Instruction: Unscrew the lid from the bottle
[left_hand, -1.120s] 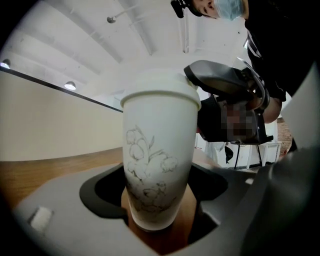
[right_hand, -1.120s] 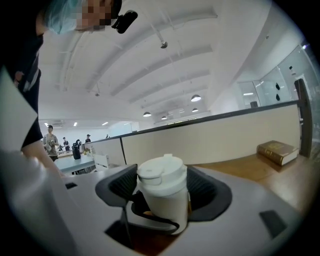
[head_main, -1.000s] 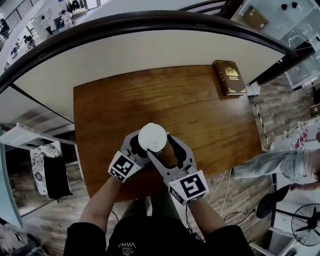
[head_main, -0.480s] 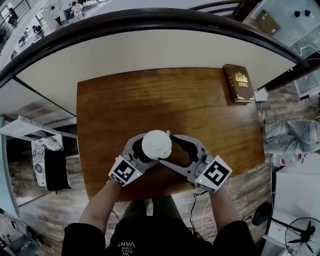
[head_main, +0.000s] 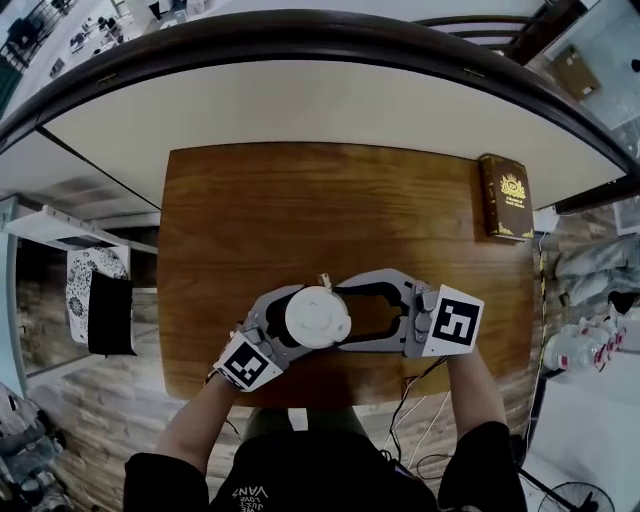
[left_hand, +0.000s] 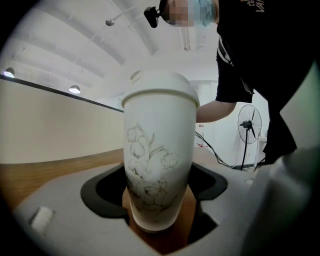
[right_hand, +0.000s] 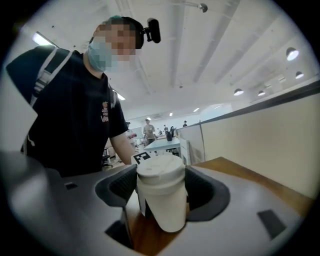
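Note:
A white bottle (left_hand: 159, 165) with a drawn flower stands near the front edge of the wooden table (head_main: 300, 210). Its white lid (head_main: 317, 316) is on top (right_hand: 160, 170). My left gripper (head_main: 300, 318) comes from the lower left and is shut on the bottle's lower body (left_hand: 159, 200). My right gripper (head_main: 338, 318) comes in level from the right. Its curved jaws are shut on the lid (right_hand: 161, 185). From above, the lid hides the bottle's body.
A brown book (head_main: 505, 195) lies at the table's far right edge. A curved pale partition (head_main: 300, 100) runs behind the table. A black-and-white chair (head_main: 95, 310) stands left of the table, a floor fan (left_hand: 248, 125) stands to the right, and cables hang below the front edge.
My right gripper has swung round the bottle, from pointing up and left to pointing left, with the lid still between its jaws. The left gripper and the bottle have stayed put.

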